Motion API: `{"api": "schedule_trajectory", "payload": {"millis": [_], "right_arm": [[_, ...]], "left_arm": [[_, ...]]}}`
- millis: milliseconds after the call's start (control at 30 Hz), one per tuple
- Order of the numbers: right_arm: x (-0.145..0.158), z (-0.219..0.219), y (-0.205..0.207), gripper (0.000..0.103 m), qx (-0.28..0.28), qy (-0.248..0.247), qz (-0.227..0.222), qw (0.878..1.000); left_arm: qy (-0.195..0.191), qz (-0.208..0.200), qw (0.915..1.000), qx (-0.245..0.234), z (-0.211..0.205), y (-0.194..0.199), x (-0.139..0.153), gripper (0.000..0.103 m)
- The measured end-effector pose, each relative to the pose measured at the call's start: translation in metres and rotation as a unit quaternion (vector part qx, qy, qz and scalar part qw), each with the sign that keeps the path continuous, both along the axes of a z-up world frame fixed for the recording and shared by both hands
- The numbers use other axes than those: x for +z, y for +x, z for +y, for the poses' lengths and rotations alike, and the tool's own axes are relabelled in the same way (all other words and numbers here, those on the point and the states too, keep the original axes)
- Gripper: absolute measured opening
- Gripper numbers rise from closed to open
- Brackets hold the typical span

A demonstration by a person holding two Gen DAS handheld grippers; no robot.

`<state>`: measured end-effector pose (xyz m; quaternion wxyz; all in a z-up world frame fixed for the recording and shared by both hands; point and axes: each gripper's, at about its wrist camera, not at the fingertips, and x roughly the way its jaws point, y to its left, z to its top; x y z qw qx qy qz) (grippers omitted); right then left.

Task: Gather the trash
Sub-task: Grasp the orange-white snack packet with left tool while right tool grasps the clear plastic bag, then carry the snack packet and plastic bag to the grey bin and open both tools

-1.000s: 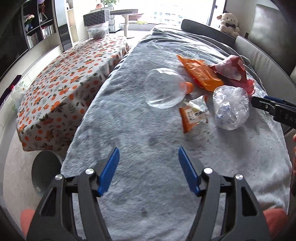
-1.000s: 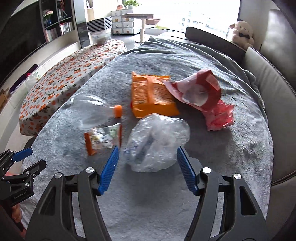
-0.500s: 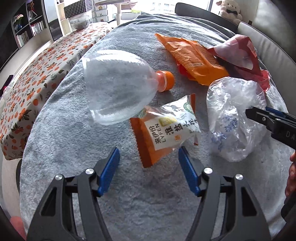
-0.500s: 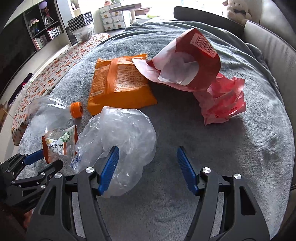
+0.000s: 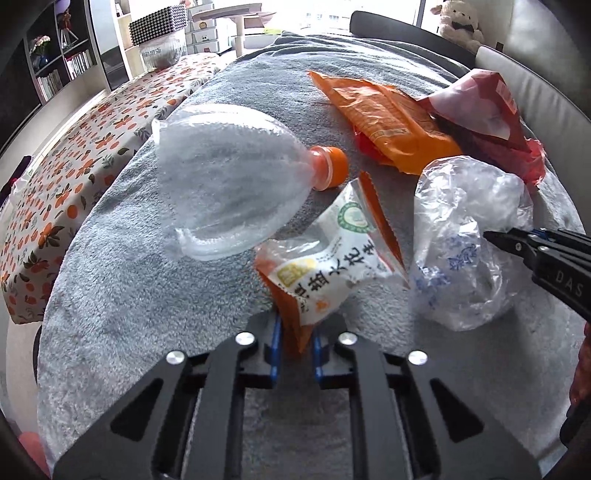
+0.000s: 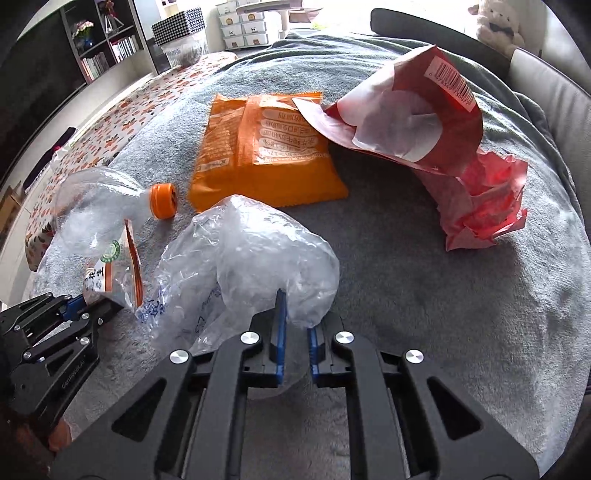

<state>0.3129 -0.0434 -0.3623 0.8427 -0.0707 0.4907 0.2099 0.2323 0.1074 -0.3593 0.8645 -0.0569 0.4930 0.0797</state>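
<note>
A: Both our tongs have just closed: the left tongs [image 5: 294,345] pinch the small snack packet [image 5: 325,269], the right tongs [image 6: 294,341] the clear plastic bag [image 6: 258,254], both on the grey blanket [image 6: 424,295].

B: We've collected nothing yet; bottle [image 5: 225,177], orange wrapper [image 6: 262,147] and red bag [image 6: 406,122] wait.

light: bright daylight from the window [image 5: 325,14] behind the sofa | glare: window blown out white | shadows: soft, toward camera | distortion: fisheye bending, dark corners | focus: sharp, no blur
</note>
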Motion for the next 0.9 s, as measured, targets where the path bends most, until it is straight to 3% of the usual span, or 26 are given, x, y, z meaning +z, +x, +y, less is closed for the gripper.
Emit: {"api": "schedule_trajectory", "payload": {"millis": [500,700,900], "right_arm": [[0.058,0.014,-0.051,0.009,0.012,-0.006,-0.027,1.0],[0.085,0.039,-0.086,0.009,0.029,-0.002,-0.044,0.999],[0.112,0.088,-0.125,0.009,0.063,0.01,-0.065,0.996]], "left_arm": [[-0.019,-0.021,0.9995,0.016,0.033,-0.061,0.046,0.007],[-0.013,-0.033,0.9988,0.034,0.071,-0.11,0.067,0.007],[-0.005,-0.044,0.9959,0.079,0.137,-0.169,0.084,0.007]]}}
